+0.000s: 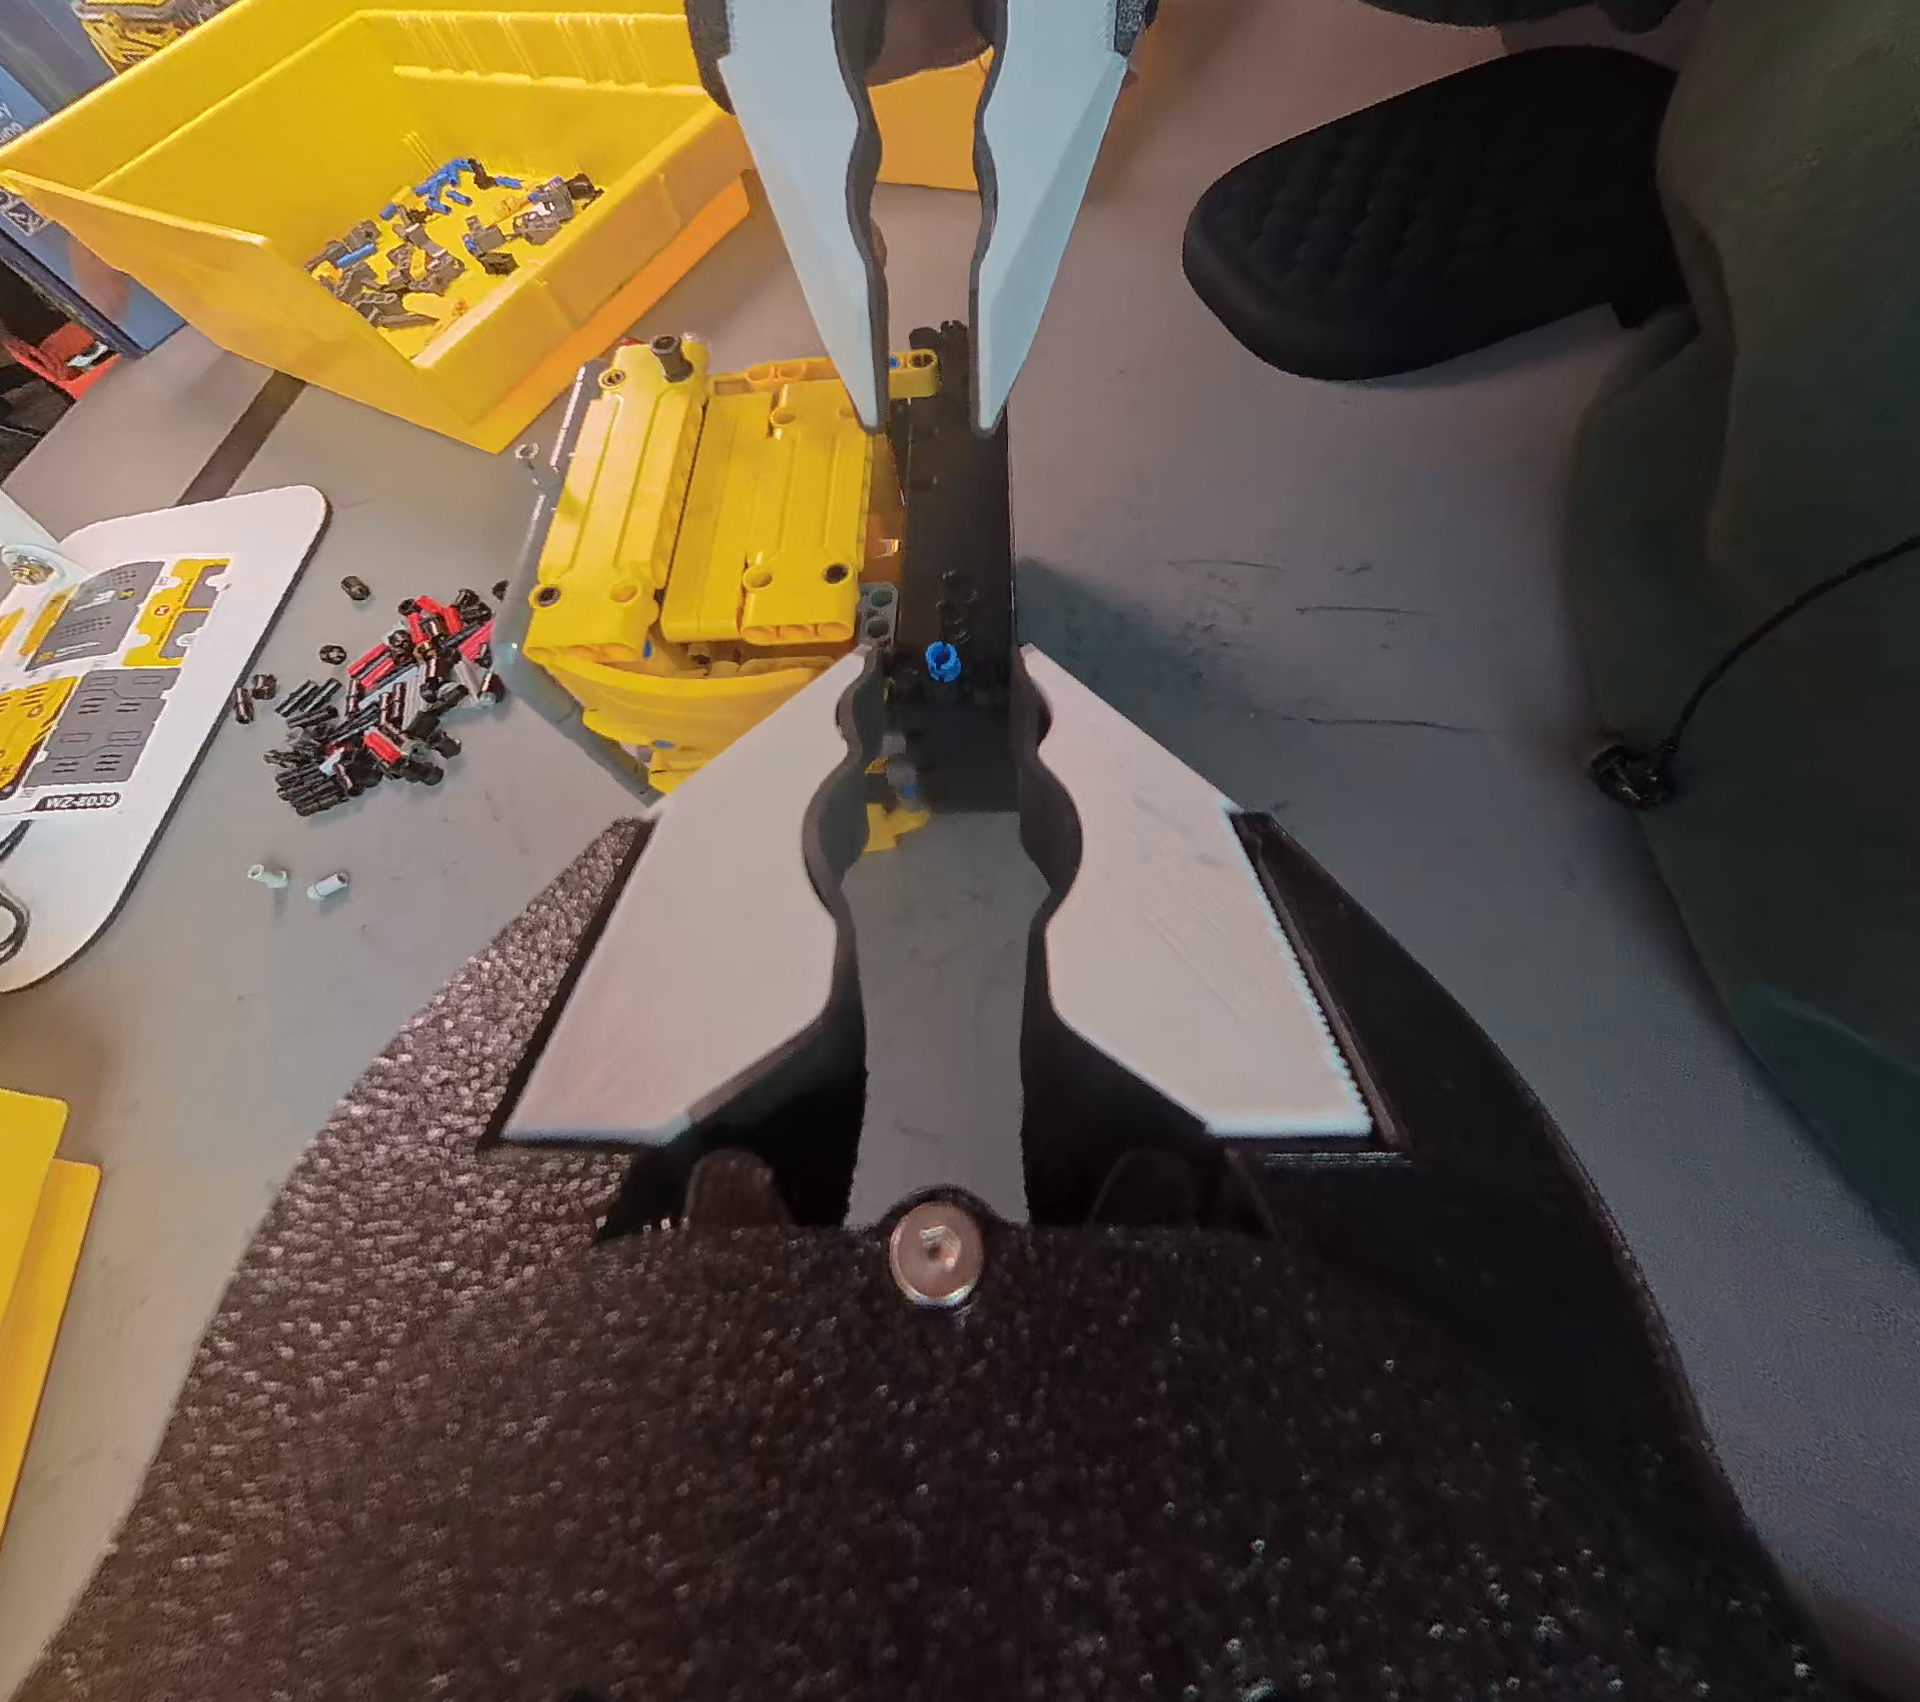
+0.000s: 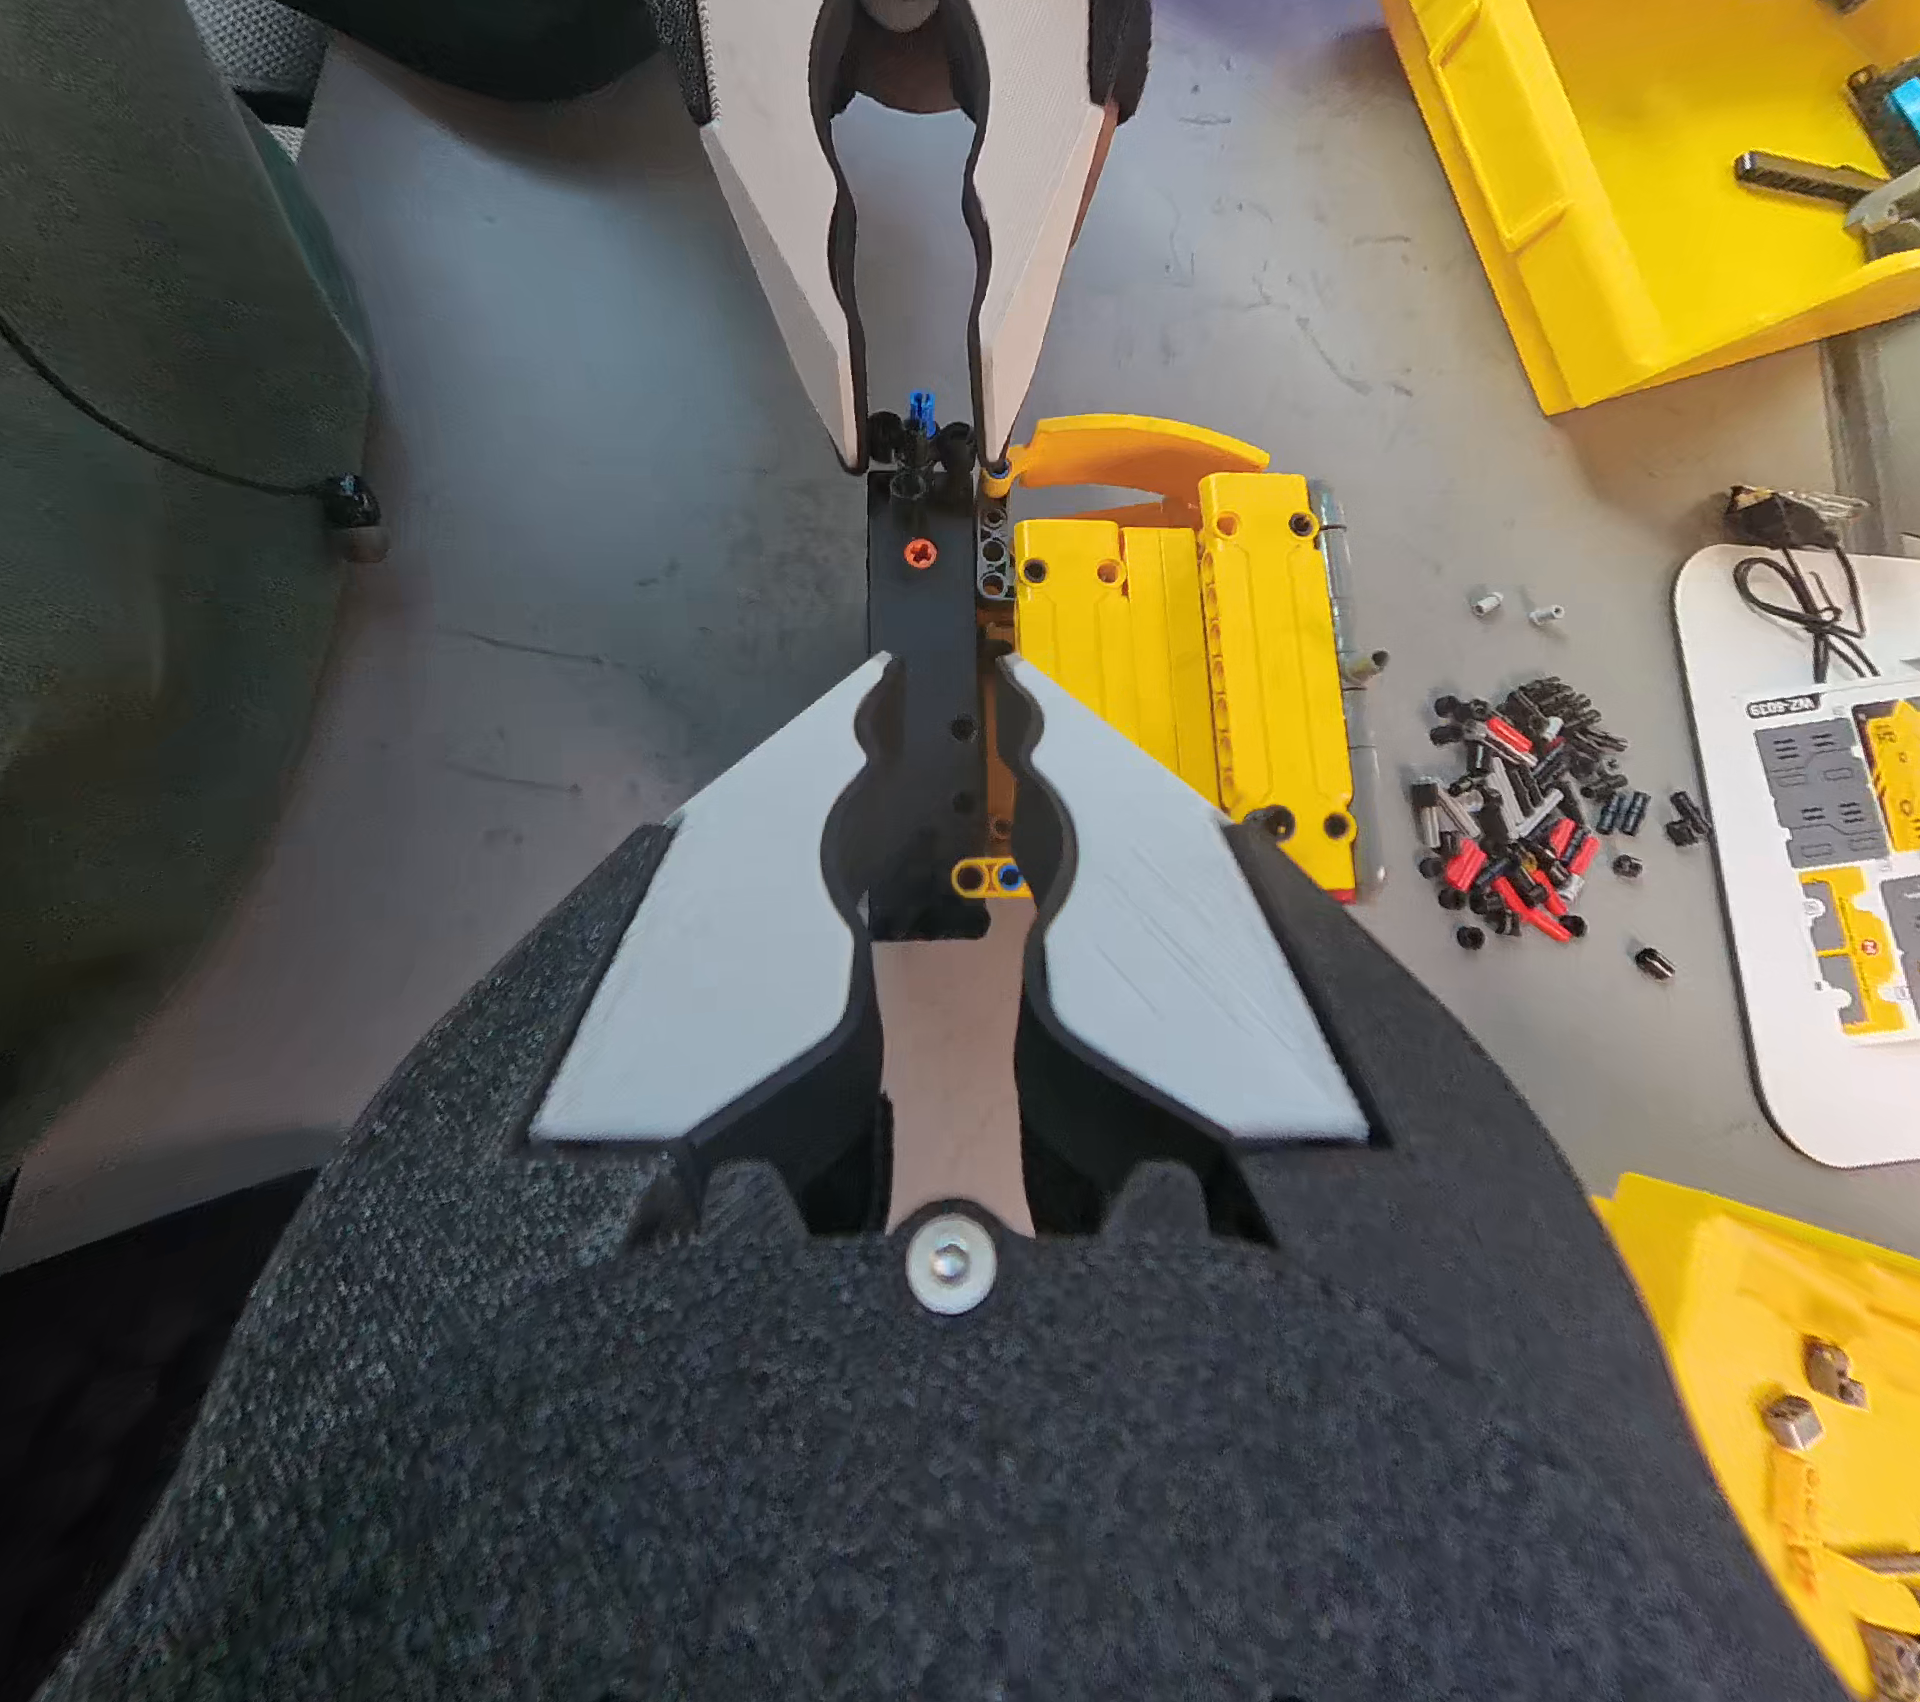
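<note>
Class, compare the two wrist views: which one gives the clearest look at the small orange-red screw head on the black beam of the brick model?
The right wrist view: the orange-red screw head sits unobstructed on the black beam, between the left tool and the right tool. In the left wrist view the same beam looks dark and shadowed, and I cannot make out the screw.

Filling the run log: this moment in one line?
left gripper: astride black beam, grip unclear | right gripper: astride opposite end, grip unclear | yellow model beside beam

The left gripper [image 1: 945,665] and the right gripper [image 2: 943,673] face each other tip to tip, fingers pointing inward from opposite sides. Each has its white fingers [image 1: 727,925] set narrowly apart, jaws nearly parallel.
</note>
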A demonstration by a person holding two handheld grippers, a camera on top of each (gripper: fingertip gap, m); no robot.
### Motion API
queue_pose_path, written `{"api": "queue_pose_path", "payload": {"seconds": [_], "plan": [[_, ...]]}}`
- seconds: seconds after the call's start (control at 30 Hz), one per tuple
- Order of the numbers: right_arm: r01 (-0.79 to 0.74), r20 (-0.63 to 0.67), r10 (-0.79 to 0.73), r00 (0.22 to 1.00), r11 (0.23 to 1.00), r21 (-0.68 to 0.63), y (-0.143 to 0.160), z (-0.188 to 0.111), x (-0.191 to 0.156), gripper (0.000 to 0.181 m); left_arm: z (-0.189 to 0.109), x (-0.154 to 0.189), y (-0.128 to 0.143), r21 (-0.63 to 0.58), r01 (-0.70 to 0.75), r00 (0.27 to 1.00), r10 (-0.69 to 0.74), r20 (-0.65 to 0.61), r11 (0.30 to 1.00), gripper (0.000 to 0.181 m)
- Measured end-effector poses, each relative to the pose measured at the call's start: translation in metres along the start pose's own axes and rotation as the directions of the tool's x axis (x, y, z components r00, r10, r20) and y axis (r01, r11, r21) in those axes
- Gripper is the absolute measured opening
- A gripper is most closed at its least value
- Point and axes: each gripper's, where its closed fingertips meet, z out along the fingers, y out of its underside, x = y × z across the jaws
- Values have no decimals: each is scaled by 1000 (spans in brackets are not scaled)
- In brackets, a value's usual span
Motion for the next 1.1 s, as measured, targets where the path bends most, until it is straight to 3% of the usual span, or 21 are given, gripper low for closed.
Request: {"api": "queue_pose_path", "payload": {"seconds": [0.57, 0.87, 1.1], "plan": [[-4, 36, 3, 999, 1000, 24, 2, 6, -4, 16, -4, 0, -3, 29, 22, 1000, -22, -20, 999, 22], [30, 48, -33, 998, 997, 66, -19, 14, -6, 14, 7, 0, -4, -17, 57, 998, -57, 7, 998, 23], [46, 51, -46, 998, 999, 7, -27, 30, -5, 10, 5, -3, -2, -80, 58, 998, -54, 41, 995, 22]]}}
